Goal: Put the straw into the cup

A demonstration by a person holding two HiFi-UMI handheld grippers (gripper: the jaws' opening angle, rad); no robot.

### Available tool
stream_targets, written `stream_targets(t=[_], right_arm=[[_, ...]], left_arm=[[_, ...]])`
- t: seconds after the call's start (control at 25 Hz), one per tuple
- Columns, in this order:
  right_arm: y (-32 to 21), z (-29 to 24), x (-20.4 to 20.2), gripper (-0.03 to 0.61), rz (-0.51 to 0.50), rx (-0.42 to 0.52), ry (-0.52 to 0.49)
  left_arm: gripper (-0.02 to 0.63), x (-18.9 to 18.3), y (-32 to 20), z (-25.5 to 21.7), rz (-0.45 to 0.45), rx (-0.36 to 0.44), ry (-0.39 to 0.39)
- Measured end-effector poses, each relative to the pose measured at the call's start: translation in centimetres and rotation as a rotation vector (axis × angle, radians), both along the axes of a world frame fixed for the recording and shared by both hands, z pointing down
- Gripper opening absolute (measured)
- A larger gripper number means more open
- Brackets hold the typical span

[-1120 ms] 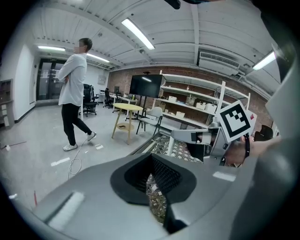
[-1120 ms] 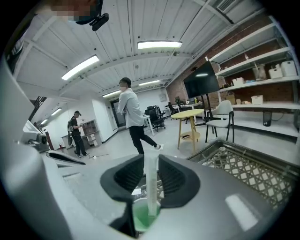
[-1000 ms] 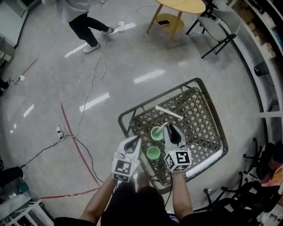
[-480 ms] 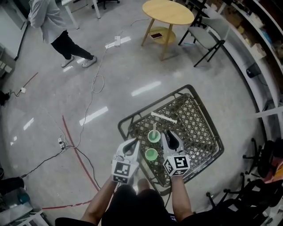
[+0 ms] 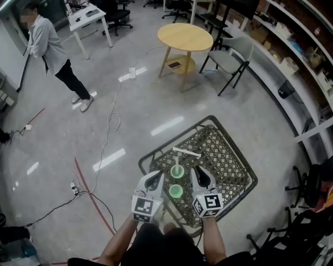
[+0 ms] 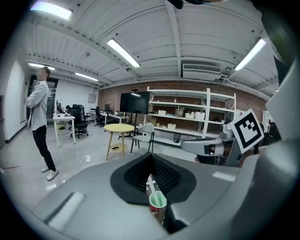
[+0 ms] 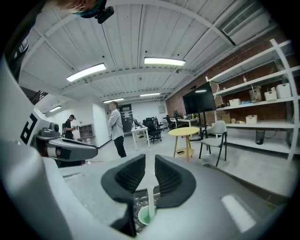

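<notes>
Two green cups stand on the black mesh table (image 5: 229,156). The far cup (image 5: 176,170) has a white straw (image 5: 177,163) standing in it. The near cup (image 5: 175,191) looks empty. A second white straw (image 5: 186,152) lies flat on the mesh behind them. My left gripper (image 5: 157,176) hangs above the table's left edge with its jaws shut and nothing in them; in its own view a cup (image 6: 158,200) shows below the left gripper (image 6: 151,157). My right gripper (image 5: 196,172) hangs to the right of the cups. The right gripper (image 7: 150,161) has its jaws closing on nothing; the straw (image 7: 149,199) and its cup (image 7: 148,214) lie below.
A person (image 5: 49,49) stands at the far left by a white desk (image 5: 86,15). A round yellow table (image 5: 185,36) and a grey folding chair (image 5: 229,60) stand beyond the mesh table. Cables (image 5: 106,130) and a red line (image 5: 93,195) cross the floor to the left. Shelving (image 5: 307,57) lines the right.
Both grippers have risen away from the mesh table and the cups. The right gripper's jaws have narrowed. The person in the background has walked to the left.
</notes>
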State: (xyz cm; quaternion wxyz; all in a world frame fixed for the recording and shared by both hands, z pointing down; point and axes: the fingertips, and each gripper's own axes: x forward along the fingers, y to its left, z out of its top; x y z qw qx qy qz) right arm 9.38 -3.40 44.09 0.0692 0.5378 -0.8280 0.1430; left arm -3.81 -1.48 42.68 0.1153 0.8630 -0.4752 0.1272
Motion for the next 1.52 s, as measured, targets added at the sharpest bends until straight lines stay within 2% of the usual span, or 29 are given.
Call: stream_targets(t=[0.24,0.52,1.0,1.52], right_arm=[[1.2,-2.4,1.0,0.055,0.040,0.041,0.005],[3.3,-4.8,2.1,0.005,0.089,0.081,0.037],[5.7,-5.5,3.0,0.003,0.126,0.081,0.055],[5.5,-3.9,3.4,0.003,0.141,0.036,0.057]], left_arm=[[0.006,0.8,0.4,-2.3,0.037,0.040,-0.005],[0.006,1.7,1.1,-4.5,0.081,0.077,-0.001],[0.006,2.6,2.5,-5.3,0.141,0.084,-0.001],[0.006,2.6,1.6,-4.5,0.135,0.070,0.012]])
